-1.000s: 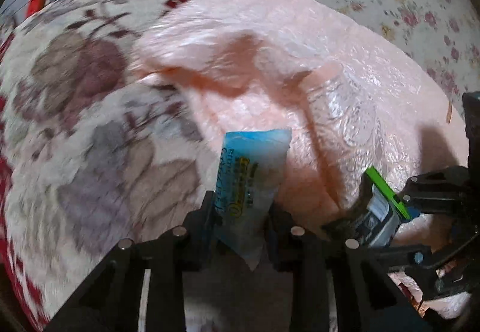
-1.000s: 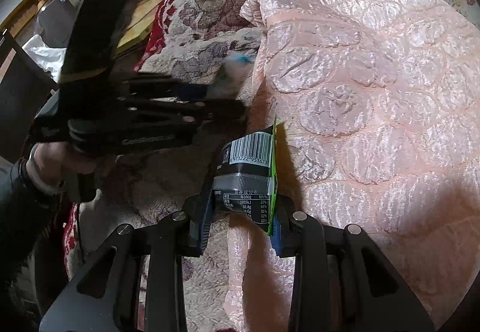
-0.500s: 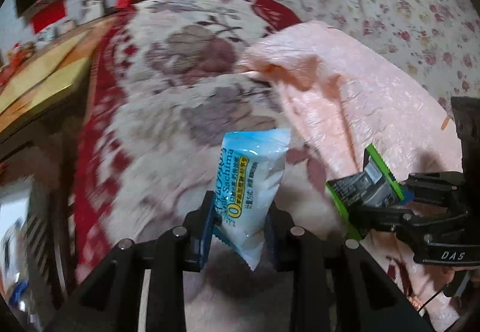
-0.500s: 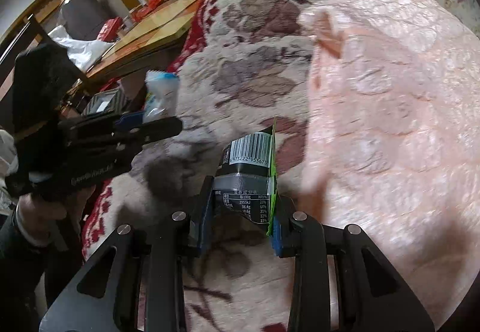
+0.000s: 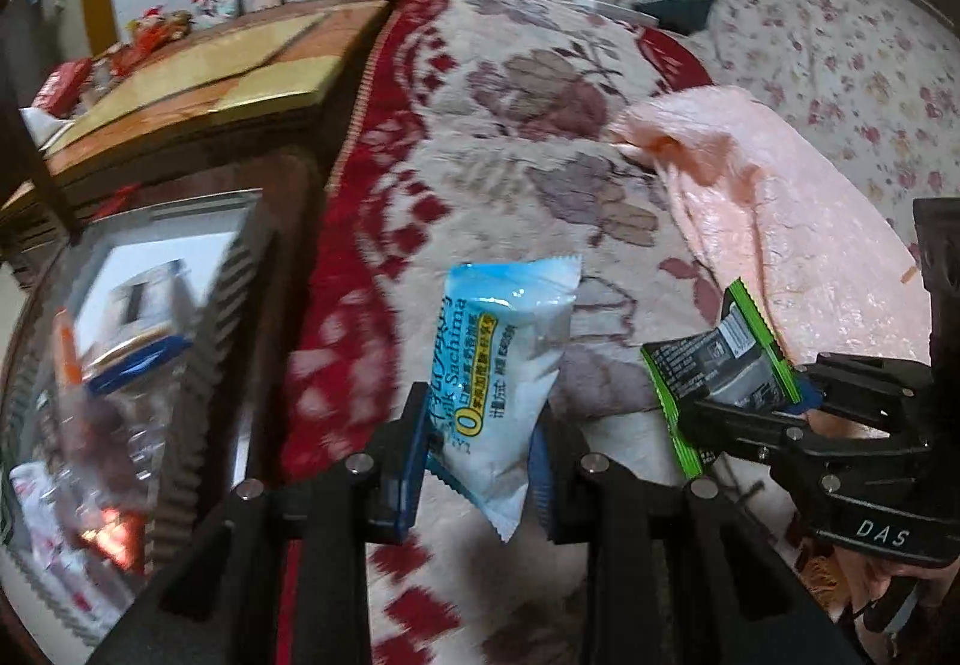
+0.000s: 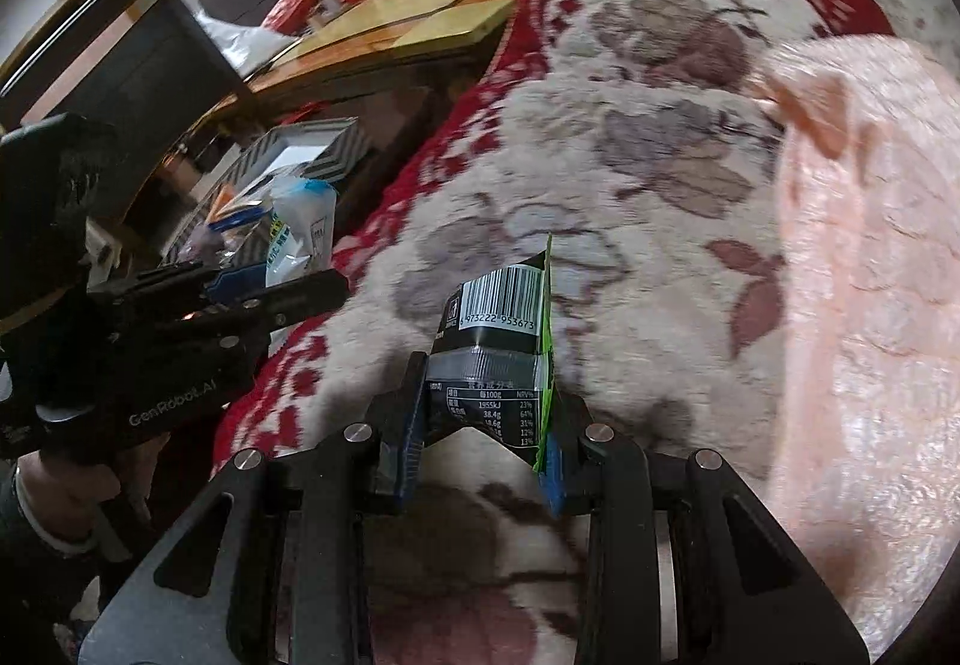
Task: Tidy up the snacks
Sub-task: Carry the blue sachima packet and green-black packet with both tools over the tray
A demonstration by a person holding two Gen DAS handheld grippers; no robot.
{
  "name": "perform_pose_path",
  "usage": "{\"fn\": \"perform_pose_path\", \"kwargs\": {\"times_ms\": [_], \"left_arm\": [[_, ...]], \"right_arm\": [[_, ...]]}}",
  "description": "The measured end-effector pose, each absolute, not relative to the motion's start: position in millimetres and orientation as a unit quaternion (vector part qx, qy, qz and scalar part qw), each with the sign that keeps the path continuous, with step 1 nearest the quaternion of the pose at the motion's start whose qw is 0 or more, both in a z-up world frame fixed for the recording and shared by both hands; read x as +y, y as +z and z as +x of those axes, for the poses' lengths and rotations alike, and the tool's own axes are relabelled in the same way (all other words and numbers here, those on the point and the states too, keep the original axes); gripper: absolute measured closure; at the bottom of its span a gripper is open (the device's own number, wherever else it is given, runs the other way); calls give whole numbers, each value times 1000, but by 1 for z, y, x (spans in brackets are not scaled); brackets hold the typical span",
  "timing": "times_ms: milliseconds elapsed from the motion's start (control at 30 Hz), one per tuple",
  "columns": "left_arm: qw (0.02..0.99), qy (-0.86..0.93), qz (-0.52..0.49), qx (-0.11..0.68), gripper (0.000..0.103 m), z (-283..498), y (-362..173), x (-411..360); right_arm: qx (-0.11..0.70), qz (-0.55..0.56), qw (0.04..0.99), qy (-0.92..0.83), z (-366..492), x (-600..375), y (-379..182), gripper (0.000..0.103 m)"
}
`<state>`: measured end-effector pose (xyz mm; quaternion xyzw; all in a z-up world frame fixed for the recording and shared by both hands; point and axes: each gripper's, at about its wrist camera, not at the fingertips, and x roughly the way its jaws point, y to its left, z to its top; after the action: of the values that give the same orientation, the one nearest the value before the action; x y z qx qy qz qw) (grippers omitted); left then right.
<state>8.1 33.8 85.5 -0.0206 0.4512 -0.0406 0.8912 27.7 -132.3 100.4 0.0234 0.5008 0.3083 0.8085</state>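
Left tool (image 5: 480, 461): pinching the blue and white snack pack (image 5: 501, 383) low down, pack standing up in the middle of the left view.
Right tool (image 6: 483, 449): pinching the black and green snack pack (image 6: 498, 347), barcode side up, in the middle of the right view; seen too at the right edge of the left view.
Under the tools: a bed with a flowery red and cream blanket (image 6: 630, 137), a pink cover (image 6: 870, 245) on the right.
Box: striped box (image 5: 180, 305) with snacks inside, lower left of the left view, beside the bed; looks like the place for the packs.
What could go wrong: blue pack held only by its bottom end, so a quick swing could make it slip out and drop short of the box; green pack is bent in the grip and could crush.
Hand pose: both tools tipped downward, side by side, close together; a hand (image 6: 72, 491) and dark sleeve at lower left of the right view.
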Motion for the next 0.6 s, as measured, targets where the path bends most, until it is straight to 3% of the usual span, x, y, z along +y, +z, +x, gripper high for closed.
{"fn": "perform_pose_path", "kwargs": {"times_ms": [600], "left_arm": [[902,65,-66,421,71,-25,106,114]], "right_arm": [[493,-20,785,374,12,-55,120,73]]}}
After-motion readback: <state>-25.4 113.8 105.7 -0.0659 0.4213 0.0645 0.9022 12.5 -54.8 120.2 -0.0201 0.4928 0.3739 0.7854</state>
